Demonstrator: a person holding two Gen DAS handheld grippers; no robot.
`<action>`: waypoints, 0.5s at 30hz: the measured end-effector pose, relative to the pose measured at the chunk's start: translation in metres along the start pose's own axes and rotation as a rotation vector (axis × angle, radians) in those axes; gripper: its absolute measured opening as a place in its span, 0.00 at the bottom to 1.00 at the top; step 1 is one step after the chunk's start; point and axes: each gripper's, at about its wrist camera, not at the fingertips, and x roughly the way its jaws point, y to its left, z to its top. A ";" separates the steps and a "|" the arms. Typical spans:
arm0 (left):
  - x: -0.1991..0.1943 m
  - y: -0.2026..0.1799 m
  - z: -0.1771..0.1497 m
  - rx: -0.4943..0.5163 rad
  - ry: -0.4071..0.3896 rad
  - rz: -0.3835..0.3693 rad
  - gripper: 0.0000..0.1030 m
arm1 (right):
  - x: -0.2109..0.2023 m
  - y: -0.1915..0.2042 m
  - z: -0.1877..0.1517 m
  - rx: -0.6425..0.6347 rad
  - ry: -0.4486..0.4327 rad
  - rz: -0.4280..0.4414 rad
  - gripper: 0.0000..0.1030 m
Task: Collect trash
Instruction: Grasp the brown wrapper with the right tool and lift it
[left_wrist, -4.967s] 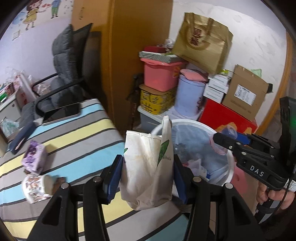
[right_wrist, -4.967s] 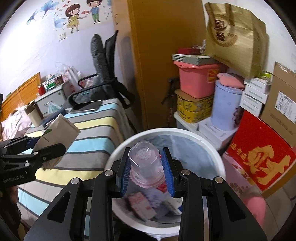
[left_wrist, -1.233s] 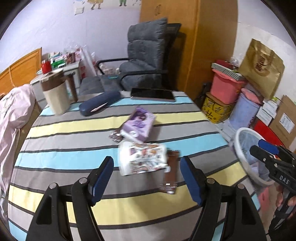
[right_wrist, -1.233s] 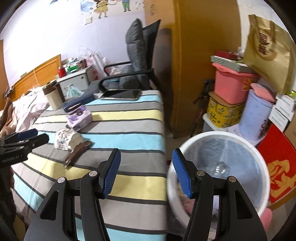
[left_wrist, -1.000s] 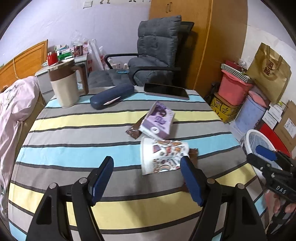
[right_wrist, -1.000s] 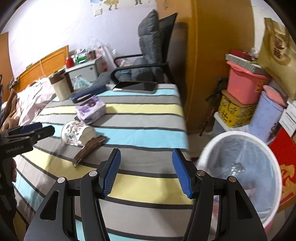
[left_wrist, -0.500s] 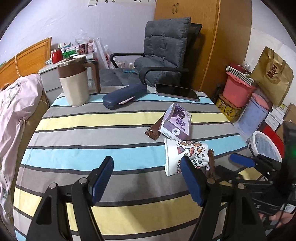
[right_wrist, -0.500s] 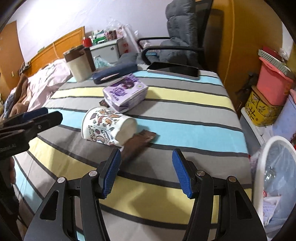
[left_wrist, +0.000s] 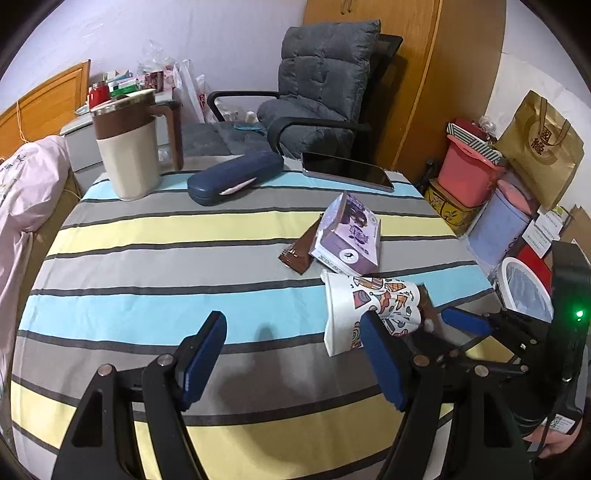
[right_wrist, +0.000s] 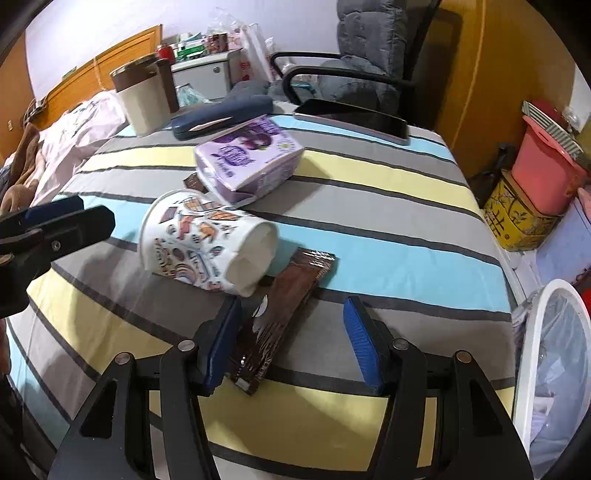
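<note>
Near the counter's (left_wrist: 147, 266) far left corner stands a beige jug (left_wrist: 127, 147) with a brown lid and handle, shut, its contents hidden; just right of it along the far edge lies a closed dark blue glasses case (left_wrist: 234, 176), and further right a dark phone (left_wrist: 347, 171) lies flat at the far edge. Toward the right side a purple carton (left_wrist: 349, 230) lies tilted, resting partly on a brown wrapper (left_wrist: 299, 251) that sticks out at its left. Just nearer than the carton a printed paper cup (right_wrist: 207, 242) lies on its side, its open mouth turned toward the counter's left side and its base toward the right edge; what the cup holds cannot be seen. A second brown wrapper (right_wrist: 284, 314) lies flat against the cup's base and runs toward the near right edge. The left tool (left_wrist: 295, 362) hovers open over the near middle of the counter, nothing between its blue pads, its right pad in front of the cup. The right tool (right_wrist: 291, 347) is open too, low over the second wrapper, its left pad just beside the wrapper's near end; whether it touches cannot be told. Off the counter's right edge, on the floor, stands a white bin (right_wrist: 550, 373) lined with a clear bag, pale scraps showing inside. Behind it are stacked a pink tub (right_wrist: 546, 177) on a yellow box (right_wrist: 521, 225)
</note>
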 end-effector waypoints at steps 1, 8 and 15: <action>0.002 -0.002 0.000 0.006 0.004 -0.005 0.74 | -0.002 -0.003 -0.001 0.004 -0.004 -0.007 0.33; 0.017 -0.017 0.001 0.033 0.043 -0.077 0.74 | -0.005 -0.012 -0.004 0.012 -0.007 -0.031 0.22; 0.028 -0.033 -0.002 0.072 0.074 -0.093 0.74 | -0.014 -0.029 -0.009 0.035 -0.013 -0.049 0.21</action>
